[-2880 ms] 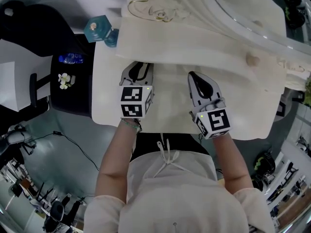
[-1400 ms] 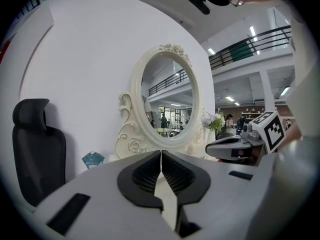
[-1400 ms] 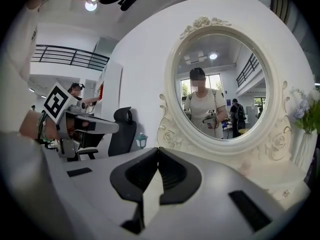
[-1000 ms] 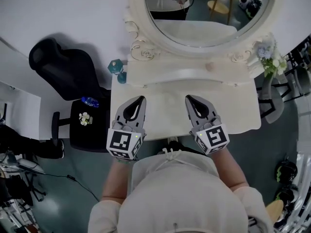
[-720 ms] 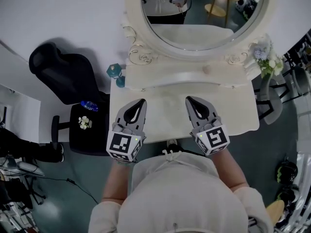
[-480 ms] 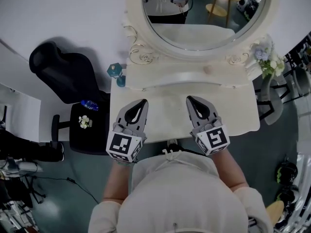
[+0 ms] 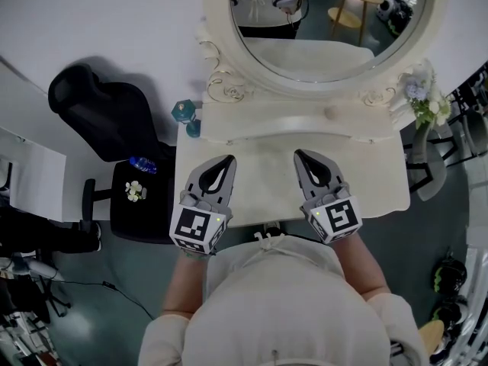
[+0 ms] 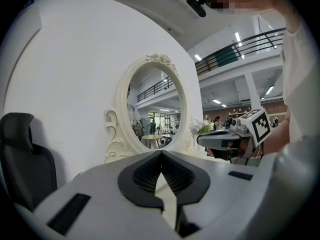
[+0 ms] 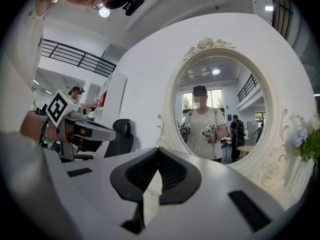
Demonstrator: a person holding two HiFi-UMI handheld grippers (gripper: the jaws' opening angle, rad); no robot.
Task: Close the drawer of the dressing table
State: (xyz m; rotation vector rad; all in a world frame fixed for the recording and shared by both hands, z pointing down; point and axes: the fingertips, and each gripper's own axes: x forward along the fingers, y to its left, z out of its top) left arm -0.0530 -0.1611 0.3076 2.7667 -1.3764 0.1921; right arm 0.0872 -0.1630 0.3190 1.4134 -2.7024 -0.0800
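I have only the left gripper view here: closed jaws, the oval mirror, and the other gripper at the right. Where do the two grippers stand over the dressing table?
Observer: In the head view the left gripper and the right gripper hang side by side over the table top, both pointing toward the mirror.
Operator: Is the right one holding something?
Observer: No. Its own view shows its jaws together, with nothing between them.
Operator: Can you see the drawer standing open?
Observer: The head view shows no drawer past the table's front edge. The person's body covers the middle beneath it, so I cannot say more.
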